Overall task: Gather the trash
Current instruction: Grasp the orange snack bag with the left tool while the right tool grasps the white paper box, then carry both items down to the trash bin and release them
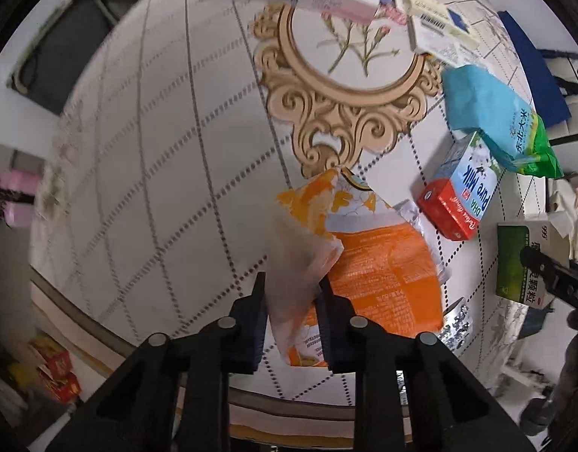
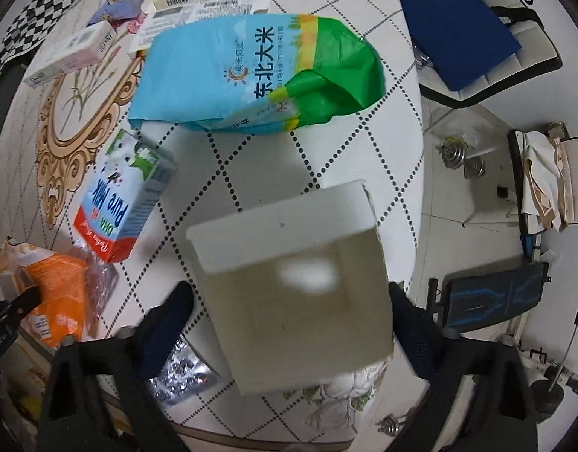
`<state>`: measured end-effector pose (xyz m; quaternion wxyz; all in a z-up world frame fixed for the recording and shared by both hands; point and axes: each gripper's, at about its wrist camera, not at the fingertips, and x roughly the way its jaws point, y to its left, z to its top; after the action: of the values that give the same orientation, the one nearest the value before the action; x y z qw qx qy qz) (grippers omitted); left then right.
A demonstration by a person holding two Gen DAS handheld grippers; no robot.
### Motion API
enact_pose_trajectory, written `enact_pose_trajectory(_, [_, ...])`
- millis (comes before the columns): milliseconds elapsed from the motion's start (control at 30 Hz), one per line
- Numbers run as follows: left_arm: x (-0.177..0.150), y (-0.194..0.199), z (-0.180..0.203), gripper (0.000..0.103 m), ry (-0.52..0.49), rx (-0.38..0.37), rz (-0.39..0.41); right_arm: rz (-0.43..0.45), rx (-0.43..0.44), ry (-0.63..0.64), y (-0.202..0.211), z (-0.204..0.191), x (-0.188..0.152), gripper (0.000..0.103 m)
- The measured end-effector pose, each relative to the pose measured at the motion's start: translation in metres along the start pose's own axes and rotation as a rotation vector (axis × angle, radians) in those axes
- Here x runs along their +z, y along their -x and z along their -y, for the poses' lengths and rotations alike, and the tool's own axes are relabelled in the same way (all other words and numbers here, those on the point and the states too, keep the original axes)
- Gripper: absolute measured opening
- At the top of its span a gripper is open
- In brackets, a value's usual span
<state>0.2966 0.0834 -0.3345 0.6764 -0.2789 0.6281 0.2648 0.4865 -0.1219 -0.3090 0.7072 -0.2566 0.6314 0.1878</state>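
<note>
The pick-up step is in hand, judging by both tools poised over the litter on the worktop [image 2: 251, 196]. The left hand-held gripper [image 1: 292, 301] has its jaws nearly together, clamped on a raised corner of the orange snack wrapper [image 1: 379, 260], which lies just beside the milk carton [image 1: 458, 196]. The right hand-held gripper [image 2: 289, 301] stands wide apart around the box [image 2: 292, 282], pads not yet pressing. Next, it likely must squeeze in, then both lift.

A round desk [image 2: 398, 120] wears a white cloth with dotted diamond lines. On the right, a chair with blue cushion [image 2: 454, 26] stands on pale floor tiles [image 2: 473, 143].
</note>
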Motion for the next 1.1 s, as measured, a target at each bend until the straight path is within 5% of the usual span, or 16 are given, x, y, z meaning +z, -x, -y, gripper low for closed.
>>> enact_pose_trajectory(233, [-0.017, 0.053, 0.003, 0.011, -0.09, 0.116, 0.145, 0.025, 0.037, -0.057, 0.011, 0.003, -0.002, 0.072])
enact_pose_trajectory(433, [-0.024, 0.087, -0.004, 0.007, -0.123, 0.099, 0.233, 0.092, 0.073, -0.122, 0.044, -0.002, -0.035, 0.071])
enact_pose_trajectory(633, [-0.055, 0.12, -0.016, 0.005, -0.19, 0.094, 0.356, 0.209, 0.091, -0.129, 0.102, -0.045, -0.1, 0.07])
enact_pose_trajectory(800, [-0.11, 0.149, -0.062, 0.005, -0.255, 0.081, 0.439, 0.307, 0.084, -0.154, 0.143, -0.095, -0.166, 0.07])
enact_pose_trajectory(933, [-0.149, 0.159, -0.101, 0.005, -0.296, 0.067, 0.449, 0.351, 0.065, -0.189, 0.164, -0.136, -0.234, 0.07])
enact_pose_trajectory(1100, [-0.197, 0.139, -0.144, 0.005, -0.324, 0.042, 0.363, 0.323, 0.072, -0.22, 0.157, -0.181, -0.303, 0.07])
